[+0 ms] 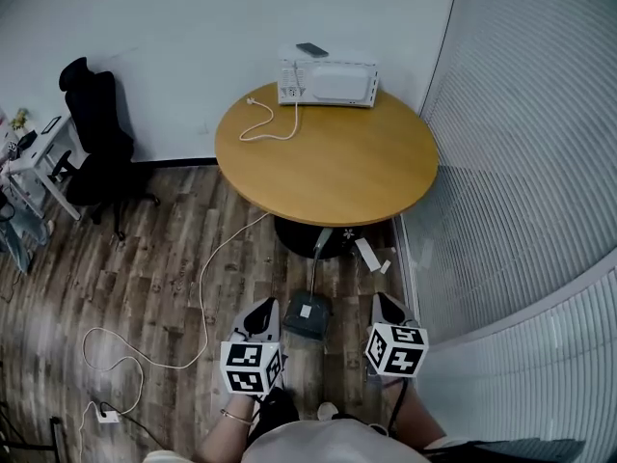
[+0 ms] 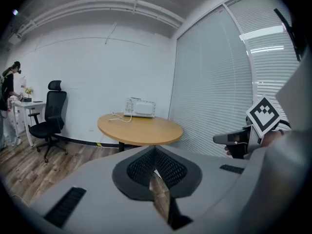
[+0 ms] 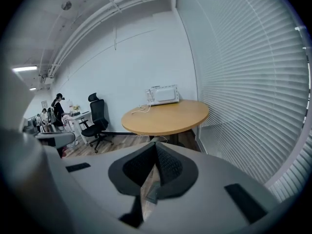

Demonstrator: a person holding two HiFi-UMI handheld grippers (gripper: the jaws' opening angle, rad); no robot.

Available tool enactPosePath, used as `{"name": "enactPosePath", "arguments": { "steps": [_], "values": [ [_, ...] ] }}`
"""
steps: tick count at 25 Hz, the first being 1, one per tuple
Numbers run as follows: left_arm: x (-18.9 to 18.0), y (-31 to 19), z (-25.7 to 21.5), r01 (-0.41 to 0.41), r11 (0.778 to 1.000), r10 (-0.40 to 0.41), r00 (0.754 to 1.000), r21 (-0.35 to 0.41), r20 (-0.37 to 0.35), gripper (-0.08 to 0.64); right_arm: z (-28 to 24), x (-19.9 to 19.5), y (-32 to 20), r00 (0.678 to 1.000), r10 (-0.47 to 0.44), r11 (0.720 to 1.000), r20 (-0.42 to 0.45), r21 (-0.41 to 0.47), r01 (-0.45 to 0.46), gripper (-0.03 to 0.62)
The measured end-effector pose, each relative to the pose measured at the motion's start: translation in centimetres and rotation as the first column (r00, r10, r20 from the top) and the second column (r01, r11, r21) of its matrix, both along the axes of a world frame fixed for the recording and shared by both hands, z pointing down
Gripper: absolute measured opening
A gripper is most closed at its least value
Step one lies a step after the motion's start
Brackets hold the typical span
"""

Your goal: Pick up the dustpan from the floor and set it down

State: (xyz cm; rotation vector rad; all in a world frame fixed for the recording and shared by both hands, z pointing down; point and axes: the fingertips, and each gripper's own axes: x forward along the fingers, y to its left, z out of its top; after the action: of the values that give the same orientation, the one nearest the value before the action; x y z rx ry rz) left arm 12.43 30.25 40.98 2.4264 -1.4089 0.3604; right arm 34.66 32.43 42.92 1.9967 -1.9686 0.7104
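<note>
The dark grey dustpan lies on the wood floor just in front of the round table's base, a white label on it and its long handle leaning up toward the base. My left gripper hovers just left of the pan, and my right gripper hovers to its right. Both point toward the table. In the left gripper view the left gripper has its jaws together with nothing between them. The right gripper looks the same in its own view. I cannot make out the dustpan in either gripper view.
A round wooden table carries a white microwave with its cord. Slatted blinds wall off the right side. A white cable runs over the floor to a power strip. A black office chair stands at the left.
</note>
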Motion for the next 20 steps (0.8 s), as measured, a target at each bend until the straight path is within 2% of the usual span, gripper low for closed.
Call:
{"name": "enactPosePath", "arguments": {
  "steps": [5,11,20],
  "values": [
    [0.0,-2.8,-1.0,-0.027,1.0,0.027,1.0,0.012,-0.016,0.017,-1.0,-0.6,-2.3,1.0,0.024,1.0,-0.002,0.009,-0.024,0.032],
    [0.3,-3.9,0.1,-0.057,0.998,0.057,0.998,-0.007,0.004,0.017,0.8,-1.7,-3.1,1.0,0.022,0.999,0.01,-0.031,-0.022,0.032],
    [-0.1,-4.6,4.8,-0.076,0.994,0.077,0.997,-0.078,0.02,0.017,4.5,-1.8,-2.5,0.998,0.055,0.993,0.009,-0.102,-0.054,0.032]
  ]
}}
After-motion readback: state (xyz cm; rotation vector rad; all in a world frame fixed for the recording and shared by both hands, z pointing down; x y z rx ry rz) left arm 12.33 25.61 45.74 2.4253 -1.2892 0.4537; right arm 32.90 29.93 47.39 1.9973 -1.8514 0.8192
